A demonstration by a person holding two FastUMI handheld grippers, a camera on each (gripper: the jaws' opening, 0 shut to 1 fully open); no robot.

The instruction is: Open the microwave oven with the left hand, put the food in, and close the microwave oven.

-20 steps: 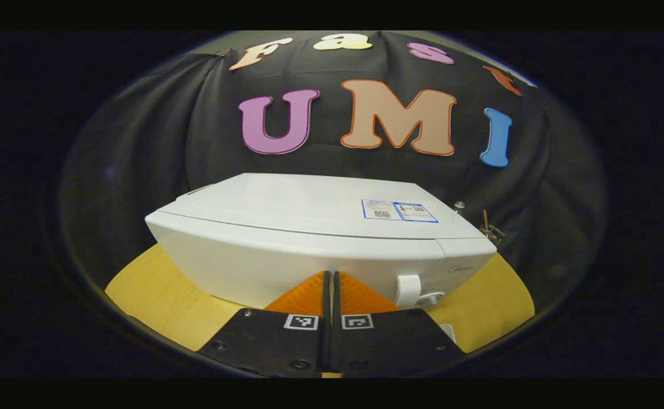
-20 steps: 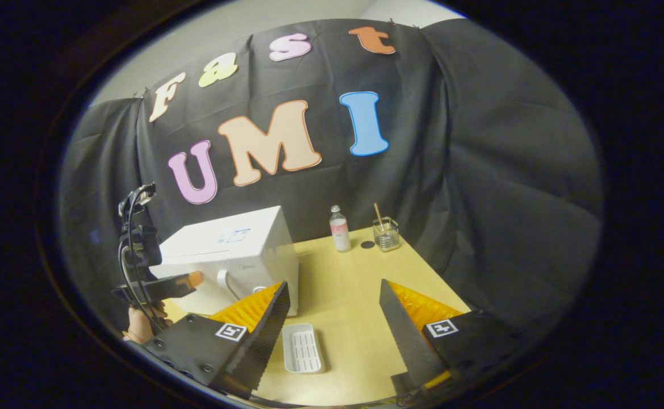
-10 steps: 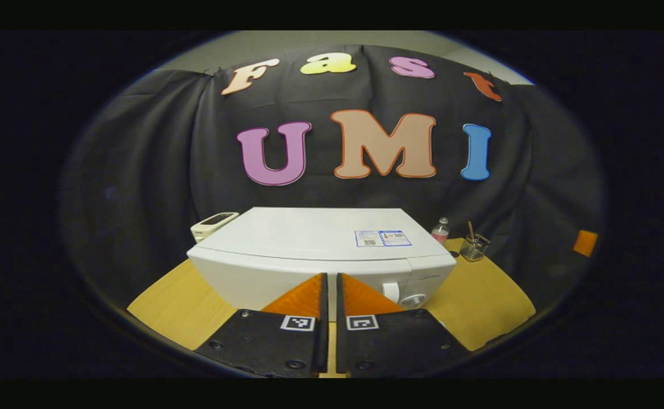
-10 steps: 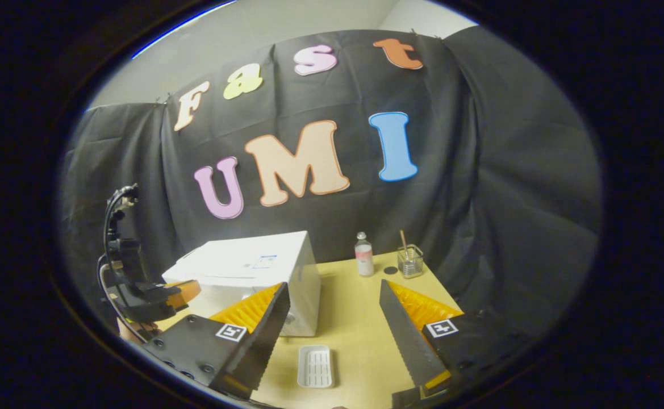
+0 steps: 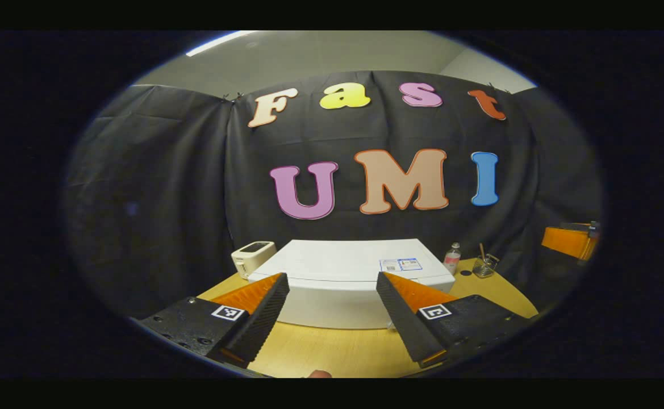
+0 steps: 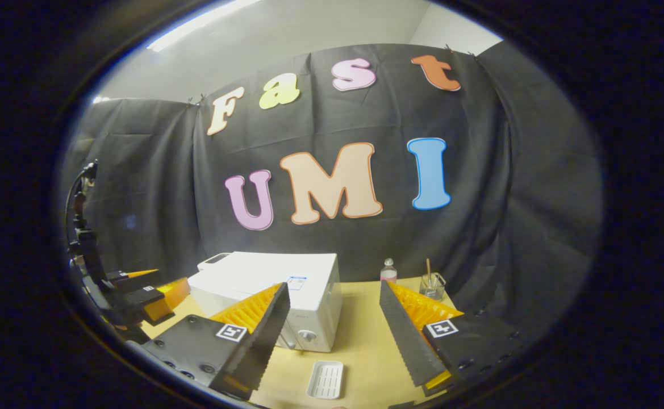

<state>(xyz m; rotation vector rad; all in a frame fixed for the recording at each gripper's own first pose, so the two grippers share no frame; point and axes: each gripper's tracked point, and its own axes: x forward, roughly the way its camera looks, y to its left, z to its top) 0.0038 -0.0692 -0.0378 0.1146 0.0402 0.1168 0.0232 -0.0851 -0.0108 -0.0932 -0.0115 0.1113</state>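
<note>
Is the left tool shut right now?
No: in the left gripper view the left tool stands wide open, with the microwave visible between its fingers.

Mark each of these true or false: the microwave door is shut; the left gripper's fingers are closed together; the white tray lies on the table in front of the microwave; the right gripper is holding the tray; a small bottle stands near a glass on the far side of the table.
1. The microwave door is shut. True.
2. The left gripper has its fingers closed together. False: the fingers stand wide apart with nothing between them.
3. The white tray lies on the table in front of the microwave. True.
4. The right gripper is holding the tray. False: its fingers are apart and the tray lies free on the table.
5. A small bottle stands near a glass on the far side of the table. True.
</note>
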